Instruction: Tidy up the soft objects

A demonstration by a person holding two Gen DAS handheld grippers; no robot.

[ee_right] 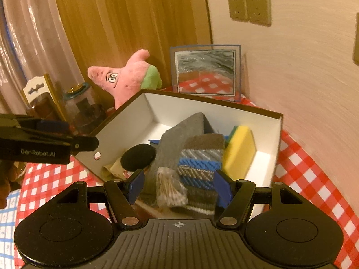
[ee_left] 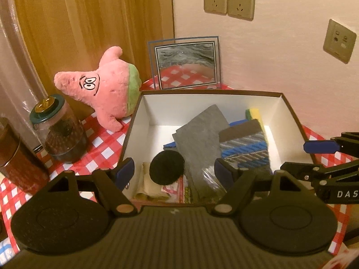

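Both grippers hover at the near edge of an open white-lined box on a red-checked table, the left gripper and right gripper each with jaws spread wide and holding nothing. Inside the box lie a grey cloth, a striped blue-and-grey knit, a yellow sponge, a black round pad and a bag of cotton swabs. A pink starfish plush leans outside the box, just beside its left wall
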